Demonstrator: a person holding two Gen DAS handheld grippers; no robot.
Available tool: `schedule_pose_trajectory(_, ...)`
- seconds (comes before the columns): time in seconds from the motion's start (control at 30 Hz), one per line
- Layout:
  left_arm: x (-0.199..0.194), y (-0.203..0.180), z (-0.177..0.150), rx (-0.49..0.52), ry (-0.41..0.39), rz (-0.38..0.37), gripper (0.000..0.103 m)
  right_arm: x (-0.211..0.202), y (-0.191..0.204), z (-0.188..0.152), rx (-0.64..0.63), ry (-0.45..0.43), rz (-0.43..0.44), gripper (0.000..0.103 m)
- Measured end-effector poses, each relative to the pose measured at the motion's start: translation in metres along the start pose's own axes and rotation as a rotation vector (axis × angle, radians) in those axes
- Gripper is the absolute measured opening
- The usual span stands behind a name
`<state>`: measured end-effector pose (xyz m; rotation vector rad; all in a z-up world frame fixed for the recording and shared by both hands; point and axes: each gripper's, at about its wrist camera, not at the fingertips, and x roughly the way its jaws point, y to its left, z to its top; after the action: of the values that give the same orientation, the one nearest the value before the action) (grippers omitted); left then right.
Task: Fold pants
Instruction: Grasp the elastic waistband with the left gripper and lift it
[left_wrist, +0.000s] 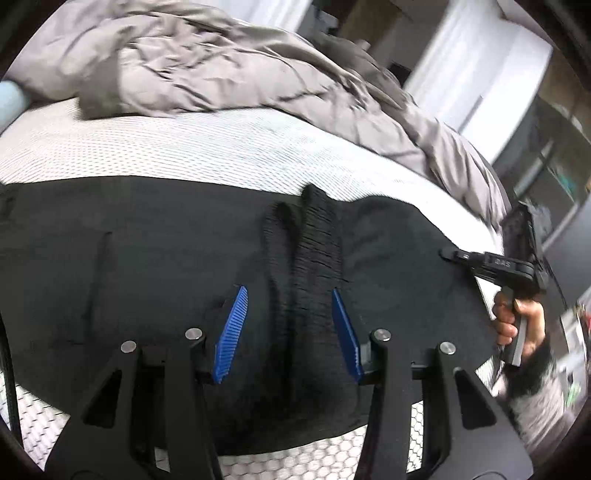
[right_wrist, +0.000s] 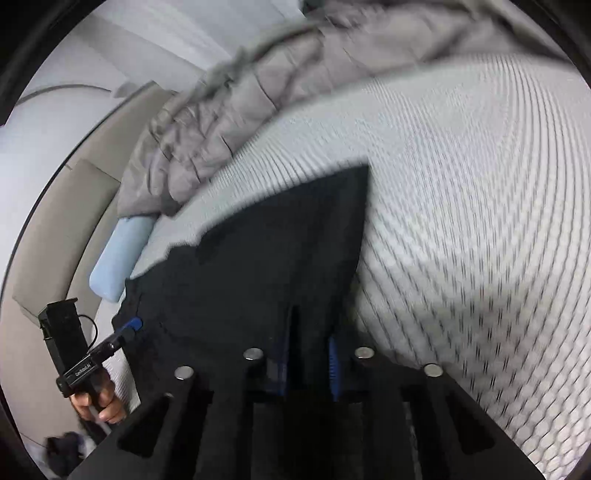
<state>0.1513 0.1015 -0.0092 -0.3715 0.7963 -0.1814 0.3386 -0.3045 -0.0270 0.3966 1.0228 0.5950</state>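
The black pants (left_wrist: 147, 251) lie flat on the white mattress (left_wrist: 184, 147), stretched long from left to right along its near edge, with the bunched waistband (left_wrist: 317, 240) standing up in the middle. The left gripper (left_wrist: 291, 328) has its blue fingers (left_wrist: 231, 332) apart on both sides of the waistband, not pinching it, and the right gripper (right_wrist: 310, 365) is squeezed tight on the pants' cloth. Behind the pants the mattress is bare up to the rumpled grey blanket (left_wrist: 192, 62).
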Motion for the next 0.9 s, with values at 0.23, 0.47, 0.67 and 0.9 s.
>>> schedule_pose_trajectory(0.23,-0.039,0.032,-0.01,-0.091,-0.078,0.099,0.048,0.014,0.016,0.013,-0.1,0.012,-0.291,0.038)
schedule_pose_trajectory(0.47,-0.101,0.078,-0.036,-0.251,-0.203,0.246,0.102,-0.034,0.046,-0.001,-0.154,-0.101,-0.22,0.096)
schedule_pose_trajectory(0.67,-0.128,0.144,-0.061,-0.513,-0.242,0.244,0.102,-0.023,0.059,-0.009,-0.196,-0.068,-0.213,0.097)
schedule_pose_trajectory(0.9,-0.1,0.211,-0.045,-0.72,-0.241,0.271,0.085,-0.028,0.059,-0.022,-0.212,-0.068,-0.221,0.097)
